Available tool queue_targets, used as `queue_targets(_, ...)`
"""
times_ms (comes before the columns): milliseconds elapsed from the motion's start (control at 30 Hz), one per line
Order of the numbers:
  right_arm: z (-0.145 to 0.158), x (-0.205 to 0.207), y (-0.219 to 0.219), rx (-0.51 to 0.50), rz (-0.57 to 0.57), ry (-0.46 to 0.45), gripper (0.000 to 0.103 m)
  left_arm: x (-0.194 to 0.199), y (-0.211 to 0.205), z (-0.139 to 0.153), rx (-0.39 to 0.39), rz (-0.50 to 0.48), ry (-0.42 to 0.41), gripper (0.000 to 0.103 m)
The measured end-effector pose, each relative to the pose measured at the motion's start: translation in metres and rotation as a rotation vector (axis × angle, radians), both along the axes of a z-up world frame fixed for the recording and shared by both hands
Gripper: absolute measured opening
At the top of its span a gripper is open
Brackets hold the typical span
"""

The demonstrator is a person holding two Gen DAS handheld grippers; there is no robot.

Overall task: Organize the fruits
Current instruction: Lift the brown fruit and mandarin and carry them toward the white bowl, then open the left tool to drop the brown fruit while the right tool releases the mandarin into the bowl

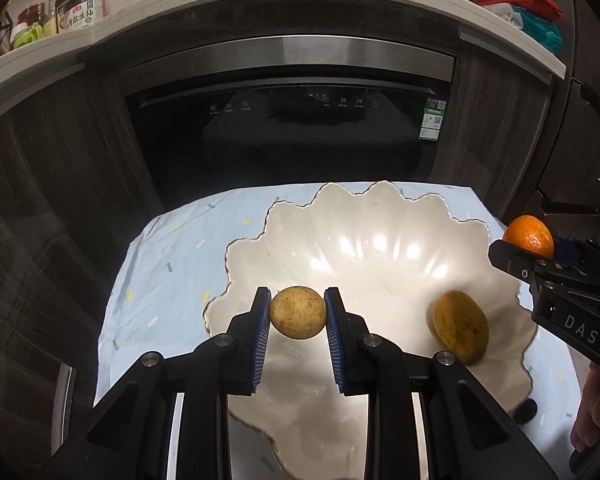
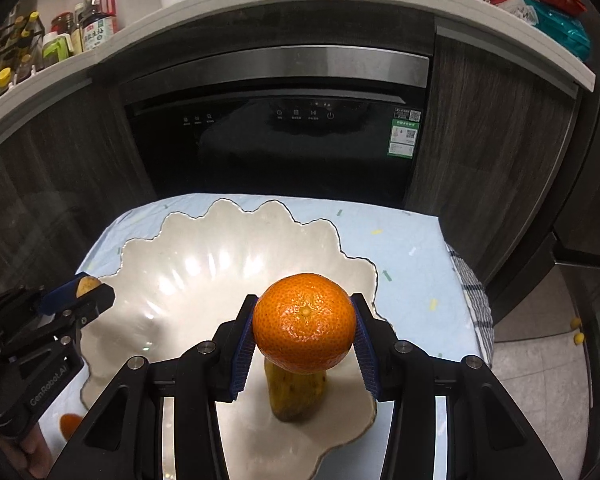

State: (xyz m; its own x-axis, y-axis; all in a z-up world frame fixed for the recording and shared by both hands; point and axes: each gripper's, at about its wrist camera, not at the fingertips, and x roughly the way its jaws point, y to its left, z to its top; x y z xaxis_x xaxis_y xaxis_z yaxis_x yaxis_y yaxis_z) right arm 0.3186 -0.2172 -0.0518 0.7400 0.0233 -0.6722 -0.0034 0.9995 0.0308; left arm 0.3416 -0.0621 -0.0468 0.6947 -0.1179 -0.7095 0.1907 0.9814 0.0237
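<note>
A white scalloped bowl [image 1: 380, 224] [image 2: 172, 240] stands on a light blue cloth. My left gripper [image 1: 298, 314] is shut on a small tan round fruit [image 1: 298, 312] and holds it above the bowl's left part; it also shows in the right wrist view [image 2: 86, 286]. My right gripper [image 2: 305, 326] is shut on an orange [image 2: 305, 322] above the bowl's right side; the orange shows at the right edge of the left wrist view [image 1: 529, 236]. A yellow-brown oval fruit [image 1: 460, 326] [image 2: 296, 392] lies in the bowl.
The cloth-covered table [image 1: 168, 264] stands before a black built-in oven [image 1: 284, 136]. A counter above holds bottles [image 1: 80, 8] and snack bags [image 1: 520, 4]. A checked towel [image 2: 476, 304] hangs at the table's right edge. An orange piece [image 2: 70, 424] lies at the lower left.
</note>
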Motion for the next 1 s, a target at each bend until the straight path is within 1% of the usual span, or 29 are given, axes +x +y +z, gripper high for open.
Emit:
queue_targets(367, -0.012, 0.039, -0.003, 0.003, 0.004, 0.07, 0.046, 0.032, -0.002, -0.019, -0.021, -0.014, 0.074, 0.027)
queue_targets(633, -0.025, 0.05, -0.003, 0.019, 0.005, 0.112, 0.046, 0.039, -0.005, -0.028, -0.019, -0.022, 0.102, 0.028)
queue_targets(733, -0.029, 0.053, -0.001, 0.021, 0.011, 0.127, 0.046, 0.04, -0.007, -0.03, -0.008, -0.025, 0.1, 0.033)
queue_targets(833, -0.031, 0.054, 0.0, 0.013, 0.005, 0.134, 0.046, 0.04, -0.007, -0.031, -0.002, -0.025, 0.106, 0.035)
queue_targets(967, -0.034, 0.055, -0.001, 0.014, -0.001, 0.147, 0.047, 0.039, -0.006, -0.031, 0.008, -0.018, 0.103, 0.047)
queue_targets(1000, -0.034, 0.054, -0.001, 0.014, -0.005, 0.146, 0.052, 0.038, -0.006, -0.031, 0.011, -0.015, 0.101, 0.049)
